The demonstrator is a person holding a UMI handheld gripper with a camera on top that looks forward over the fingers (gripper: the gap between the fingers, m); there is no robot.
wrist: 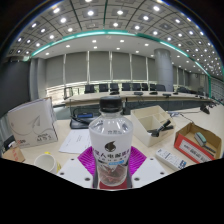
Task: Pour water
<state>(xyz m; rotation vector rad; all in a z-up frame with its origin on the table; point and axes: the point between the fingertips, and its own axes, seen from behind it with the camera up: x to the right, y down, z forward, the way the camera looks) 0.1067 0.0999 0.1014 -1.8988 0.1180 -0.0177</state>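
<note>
Clear plastic water bottle with a white cap and dark red label (pixel 109 150) stands upright, clamped between the gripper (pixel 110 163) and its magenta pads; a white paper cup (pixel 46 160) sits left of the fingers, an open cardboard box (pixel 199 145) to their right

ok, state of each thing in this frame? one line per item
bottle: upright, capped, clear, label facing the camera, between the fingers.
gripper: fingers close on either side of the bottle; grip contact not clear.
cardboard box: open, lying on the table right of the bottle.
white tray: resting flat on the table beyond the bottle.
table: holds papers and boxes.
</note>
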